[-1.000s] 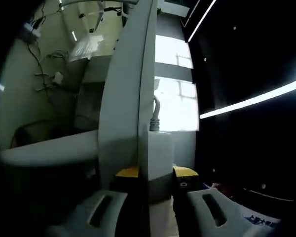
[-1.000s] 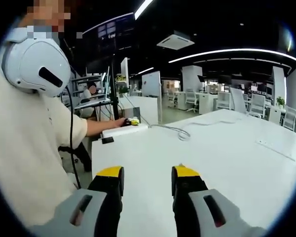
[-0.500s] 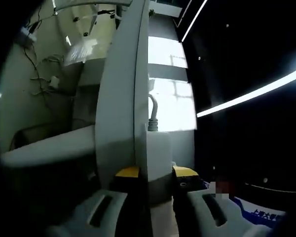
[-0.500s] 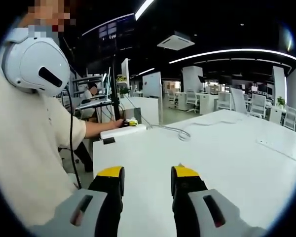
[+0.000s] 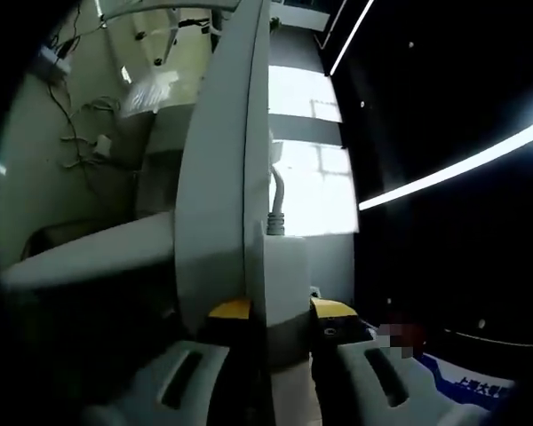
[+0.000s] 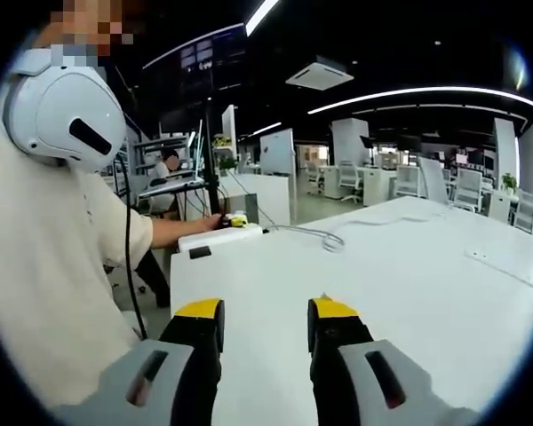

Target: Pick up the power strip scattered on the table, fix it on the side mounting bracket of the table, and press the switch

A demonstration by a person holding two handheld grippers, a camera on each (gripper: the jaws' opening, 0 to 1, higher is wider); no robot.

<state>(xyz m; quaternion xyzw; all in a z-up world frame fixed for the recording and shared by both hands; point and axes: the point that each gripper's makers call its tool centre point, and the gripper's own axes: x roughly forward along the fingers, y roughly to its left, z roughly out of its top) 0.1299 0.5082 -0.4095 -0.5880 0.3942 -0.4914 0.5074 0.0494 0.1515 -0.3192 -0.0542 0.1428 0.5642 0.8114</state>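
My left gripper [image 5: 280, 311] is shut on the white power strip [image 5: 286, 266], whose grey cable [image 5: 276, 200] rises from its far end. The strip lies against a tall pale panel edge [image 5: 222, 177] that runs up the view. In the right gripper view the same power strip [image 6: 215, 237] sits at the table's far left corner, under a person's hand. Beside it is the left gripper's yellow tip [image 6: 240, 219]. Its cable [image 6: 324, 238] loops across the white table [image 6: 409, 275]. My right gripper [image 6: 265, 311] hangs open above the table with nothing between its fingers.
A person in a cream shirt [image 6: 53, 293] with a white headset [image 6: 62, 111] takes up the left of the right gripper view. A small dark piece [image 6: 199, 252] lies on the table near the strip. Desks and chairs [image 6: 444, 186] stand far behind.
The left gripper view has wobbled slightly sideways and back. The strip stays gripped against the panel edge. The right gripper has not moved.
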